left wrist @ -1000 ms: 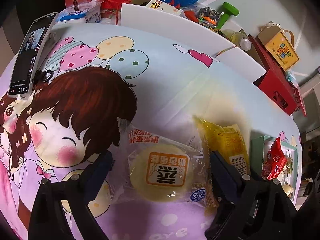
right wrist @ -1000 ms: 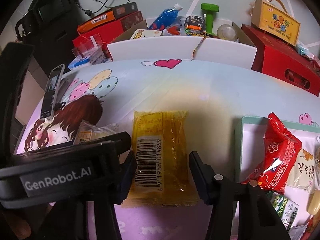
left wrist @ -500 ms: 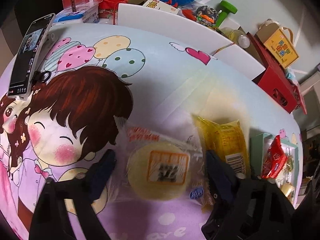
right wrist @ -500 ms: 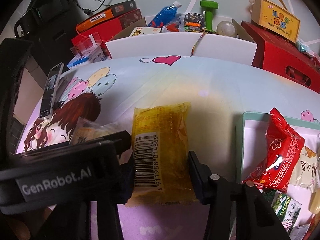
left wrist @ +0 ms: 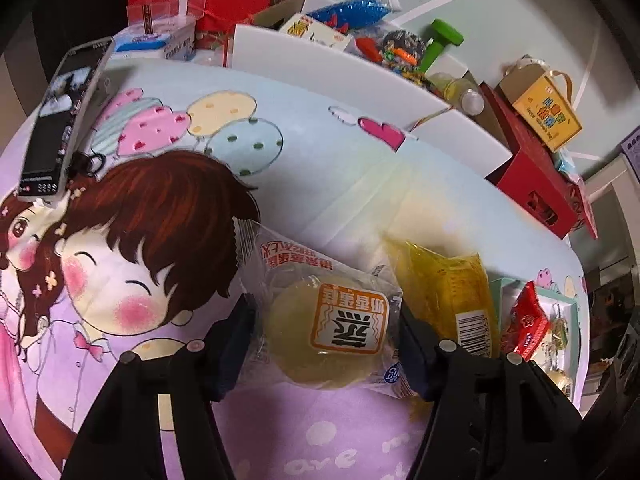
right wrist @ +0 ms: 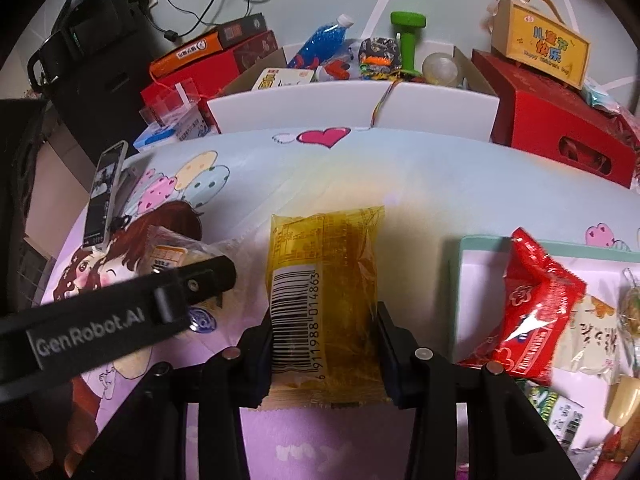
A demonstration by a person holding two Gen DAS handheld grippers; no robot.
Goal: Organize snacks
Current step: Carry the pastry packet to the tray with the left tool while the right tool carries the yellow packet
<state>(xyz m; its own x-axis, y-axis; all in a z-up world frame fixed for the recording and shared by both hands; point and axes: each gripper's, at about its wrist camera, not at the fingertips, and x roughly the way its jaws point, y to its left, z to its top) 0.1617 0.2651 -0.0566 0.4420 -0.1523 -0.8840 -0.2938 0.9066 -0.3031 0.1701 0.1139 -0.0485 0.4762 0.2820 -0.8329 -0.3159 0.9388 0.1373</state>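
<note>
Both grasps now made.
The left hand-held gripper (left wrist: 326,334) has closed on the round cake packet (left wrist: 326,320); the right hand-held gripper (right wrist: 322,340) clamps the yellow packet (right wrist: 324,280), tray (right wrist: 472,248) at 3 o'clock.

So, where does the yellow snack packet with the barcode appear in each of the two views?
Left wrist view: the yellow snack packet lies right of centre, beside the left gripper.
Right wrist view: it is low in the centre, between the fingers of the right gripper.
Shared landmark: the pink heart printed on the cloth.
</note>
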